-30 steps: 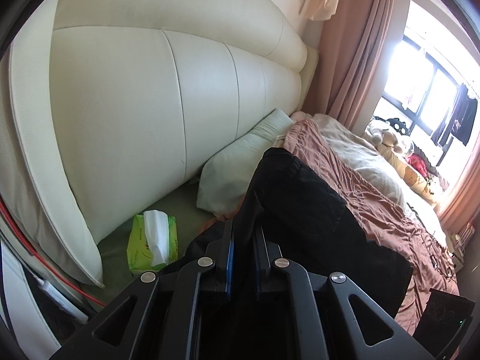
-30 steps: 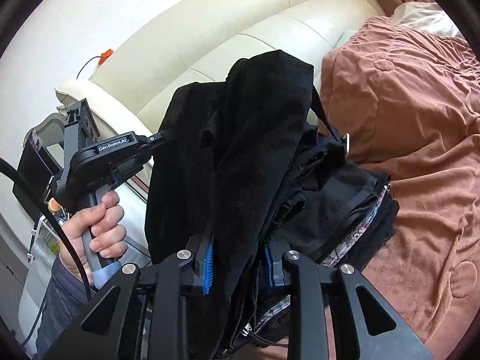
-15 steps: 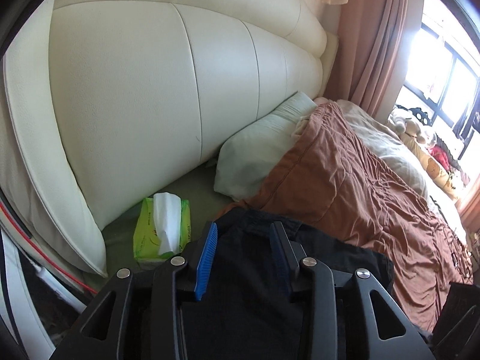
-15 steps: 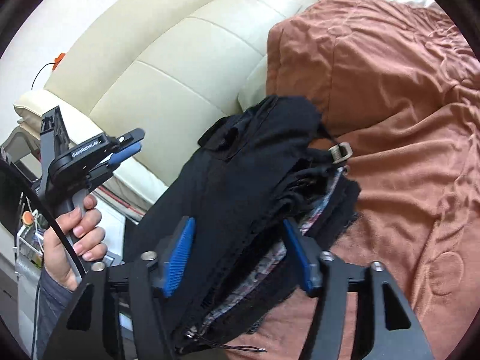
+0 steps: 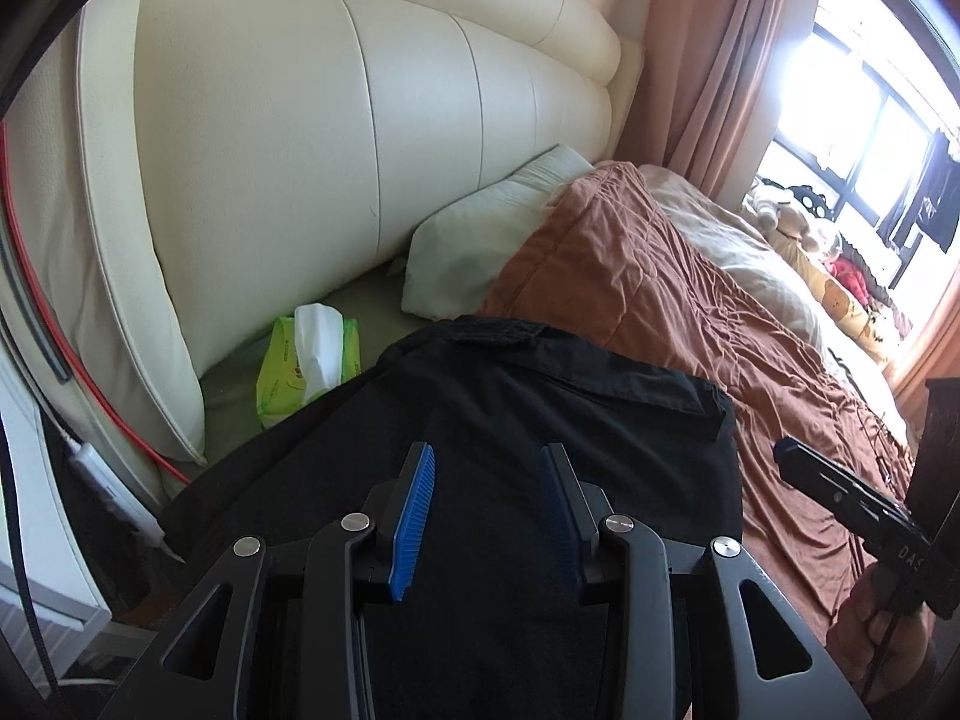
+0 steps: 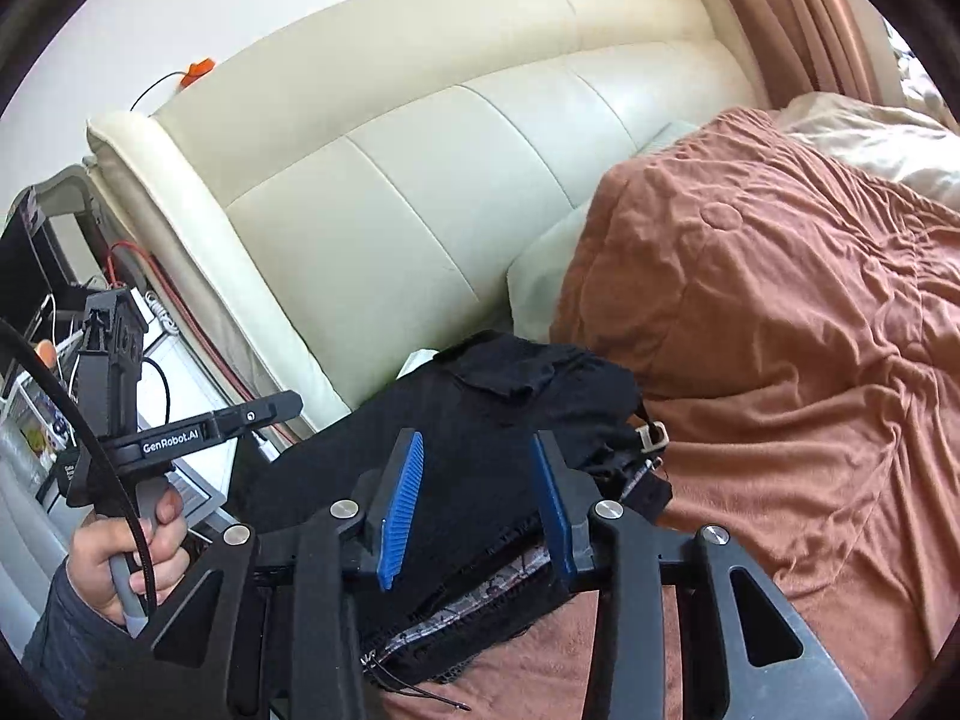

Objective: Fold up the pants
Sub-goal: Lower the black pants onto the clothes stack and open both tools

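Left wrist view: your left gripper [image 5: 486, 468] hovers above the black pants [image 5: 540, 408] with its blue pads parted and gripping nothing. The pants lie in a folded bundle on the near corner of the brown bedspread [image 5: 690, 300], close to the cream headboard [image 5: 300, 150].

In the right wrist view, your right gripper [image 6: 474, 462] stands partly open above the same pants [image 6: 510, 396]; its jaws have just been narrowing, and the pads seem clear of the cloth. No grip is visible on either side.

The step in hand appears to be release and tidy-up of the finished fold.
- Lift both grippers straight off so that no pad drags the top layer.
- Check the right-hand edge, where the patterned lining [image 6: 480, 594] and a strap with a pale buckle [image 6: 651, 437] stick out. Tuck these under if a neat bundle is required.
- Press along the top only lightly; the layers are thick and will likely spring back.

Surroundings: a green tissue pack [image 5: 306, 360] sits just beside the bundle's far left edge, and a pale pillow [image 5: 480, 252] lies beyond it. Keep the left gripper clear of both. A red cable [image 5: 78, 360] runs down beside the headboard, well apart from the work. The two grippers stand near each other, so separate them before any further pass.
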Demonstrator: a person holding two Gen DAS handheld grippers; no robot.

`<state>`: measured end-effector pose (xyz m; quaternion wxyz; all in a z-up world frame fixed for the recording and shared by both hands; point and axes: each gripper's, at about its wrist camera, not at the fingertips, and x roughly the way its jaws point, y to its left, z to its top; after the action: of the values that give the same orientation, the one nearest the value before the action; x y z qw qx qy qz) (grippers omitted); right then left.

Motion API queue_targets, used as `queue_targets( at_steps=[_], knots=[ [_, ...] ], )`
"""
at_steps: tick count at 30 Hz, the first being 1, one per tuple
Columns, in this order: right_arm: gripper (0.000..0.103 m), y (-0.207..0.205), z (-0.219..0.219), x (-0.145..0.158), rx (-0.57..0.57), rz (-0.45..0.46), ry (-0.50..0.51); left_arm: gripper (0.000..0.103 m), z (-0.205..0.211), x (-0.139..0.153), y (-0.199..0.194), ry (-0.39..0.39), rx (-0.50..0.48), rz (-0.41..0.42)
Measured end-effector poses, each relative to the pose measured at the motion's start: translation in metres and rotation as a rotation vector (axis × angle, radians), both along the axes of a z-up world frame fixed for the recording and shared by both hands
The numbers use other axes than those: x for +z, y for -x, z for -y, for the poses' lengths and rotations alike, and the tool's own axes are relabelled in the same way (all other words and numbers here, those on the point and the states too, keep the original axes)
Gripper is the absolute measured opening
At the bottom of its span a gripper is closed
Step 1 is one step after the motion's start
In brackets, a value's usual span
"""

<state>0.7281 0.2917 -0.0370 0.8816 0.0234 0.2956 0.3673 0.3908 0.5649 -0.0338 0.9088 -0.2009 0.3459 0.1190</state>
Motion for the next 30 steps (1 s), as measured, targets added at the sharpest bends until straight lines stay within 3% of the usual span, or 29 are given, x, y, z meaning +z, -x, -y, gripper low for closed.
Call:
queue_targets(
  at_steps=[5, 12, 18, 23, 30],
  knots=[
    [0.035, -0.009, -0.024, -0.004, 0.045, 0.014, 0.081, 0.039, 0.005, -0.013, 0.003, -0.013, -0.01, -0.049],
    [0.035, -0.021, -0.043, -0.032, 0.048, 0.042, 0.209, 0.039, 0.007, -0.056, -0.004, 0.012, -0.012, -0.149],
    [0.035, -0.033, -0.043, -0.056, 0.058, 0.033, 0.233, 0.039, 0.012, -0.07, -0.008, 0.023, -0.029, -0.176],
    [0.035, -0.034, -0.042, -0.067, 0.045, 0.025, 0.241, 0.039, 0.017, -0.068, -0.006, 0.008, -0.019, -0.194],
    [0.035, -0.012, -0.034, -0.05, 0.042, 0.048, 0.264, 0.039, 0.031, -0.056, 0.014, 0.004, -0.029, -0.168]
  ],
)
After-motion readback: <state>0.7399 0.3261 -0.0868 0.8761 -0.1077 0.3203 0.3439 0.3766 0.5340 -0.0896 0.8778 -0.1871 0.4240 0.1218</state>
